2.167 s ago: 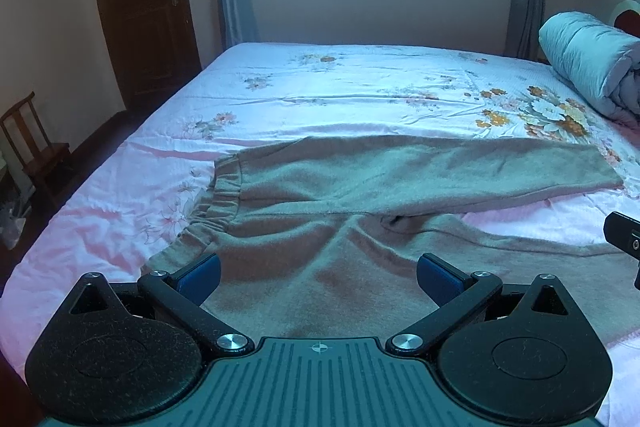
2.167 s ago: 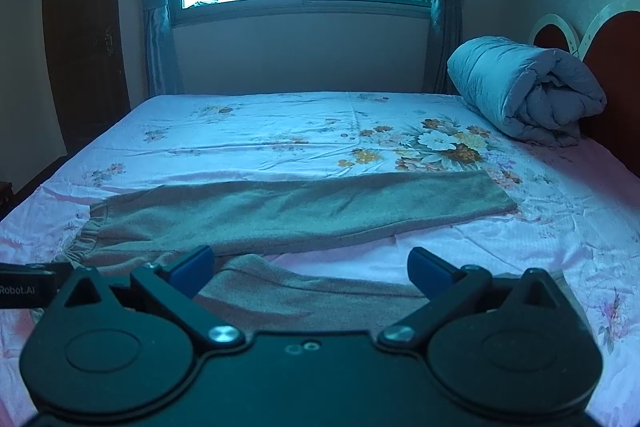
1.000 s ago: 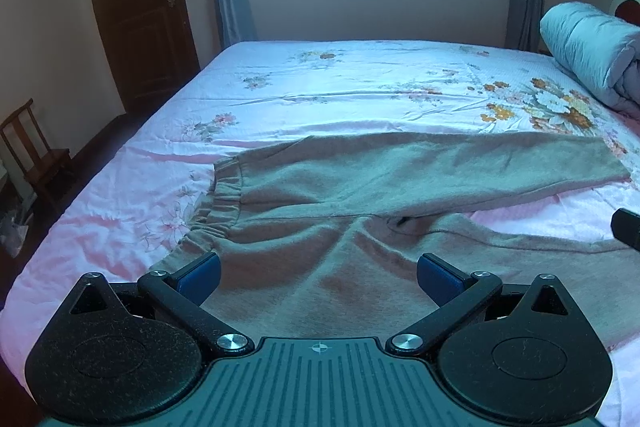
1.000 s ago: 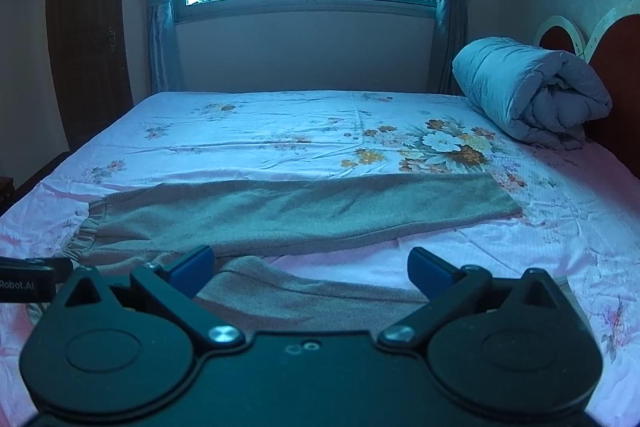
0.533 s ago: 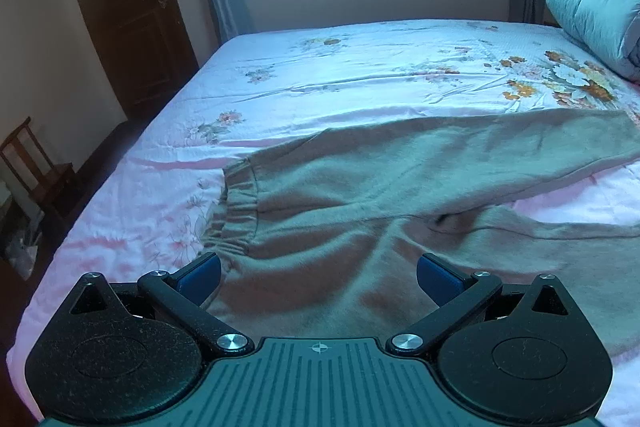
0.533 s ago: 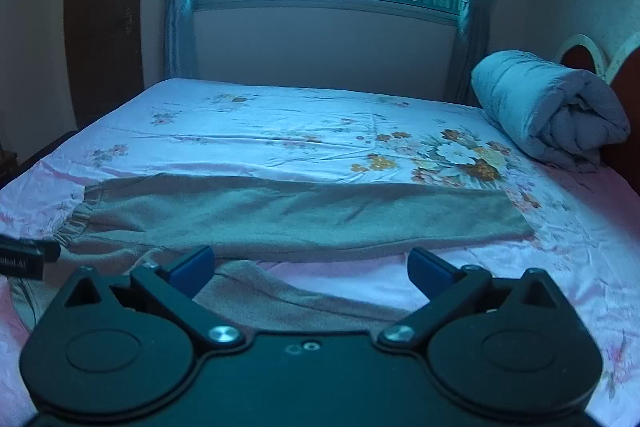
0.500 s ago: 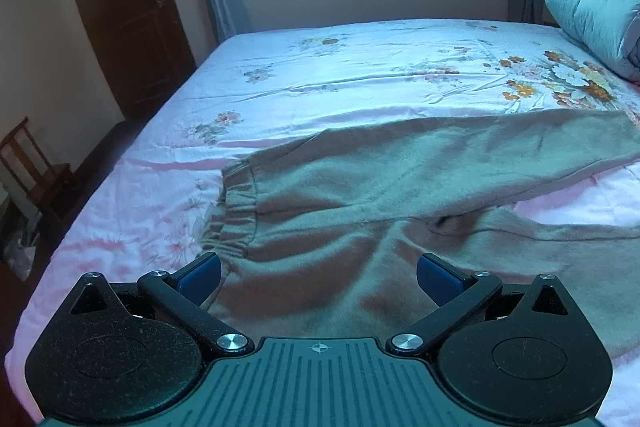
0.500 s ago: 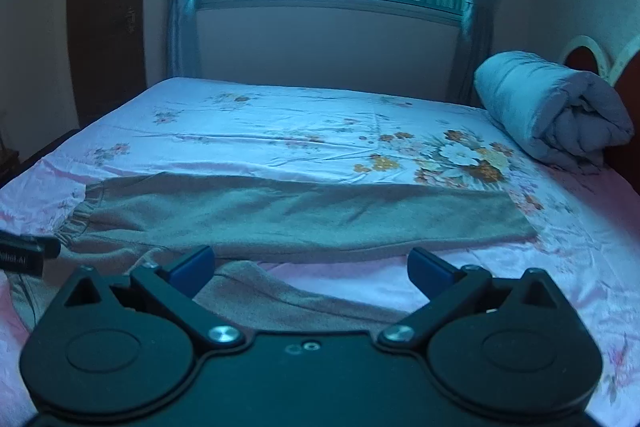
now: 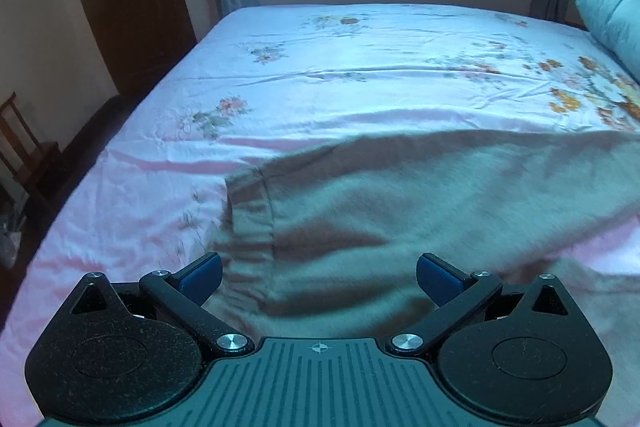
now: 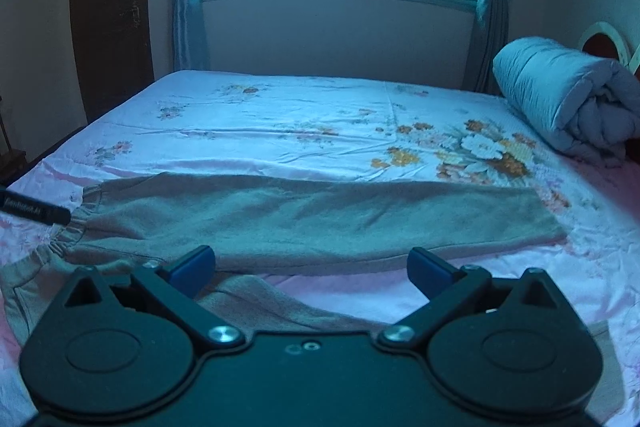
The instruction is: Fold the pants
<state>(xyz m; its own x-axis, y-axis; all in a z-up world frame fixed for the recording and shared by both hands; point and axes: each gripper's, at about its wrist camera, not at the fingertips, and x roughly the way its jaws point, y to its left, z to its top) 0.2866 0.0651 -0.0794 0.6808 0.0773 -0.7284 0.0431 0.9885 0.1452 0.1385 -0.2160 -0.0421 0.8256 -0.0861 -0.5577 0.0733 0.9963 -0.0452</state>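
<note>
**Both tongs spread wide above the near edge of the pants**

The left gripper [image 9: 318, 273] stands released, its blue pads wide apart and grasping nothing, directly over the waist end of the pants [image 9: 400, 211]; the gathered waistband [image 9: 250, 215] sits at about 11 o'clock from its fingertips, just beyond them. The right gripper [image 10: 310, 267] is likewise released and empty, over the near leg [image 10: 280, 303], which runs from 9 o'clock toward 3 o'clock under its jaws. Past that, the far leg [image 10: 320, 215] lies flat at 12 o'clock, its hem ending toward 2 o'clock.

So the long axis of the pants runs left to right across the pink floral bed [image 10: 300, 123], waist at 9 o'clock, hems at 3 o'clock. The left gripper is the nearer to the waistband, the right to the legs. My judgement: the coming grasp is on the near edge, to carry the near leg onto the far one.

Against half a second ago, the left wrist view has pitched down and closed in on the waistband, with blur; the window has nearly left its frame. The right wrist view has barely shifted. A rolled duvet [image 10: 560, 95] sits far off at 2 o'clock
</note>
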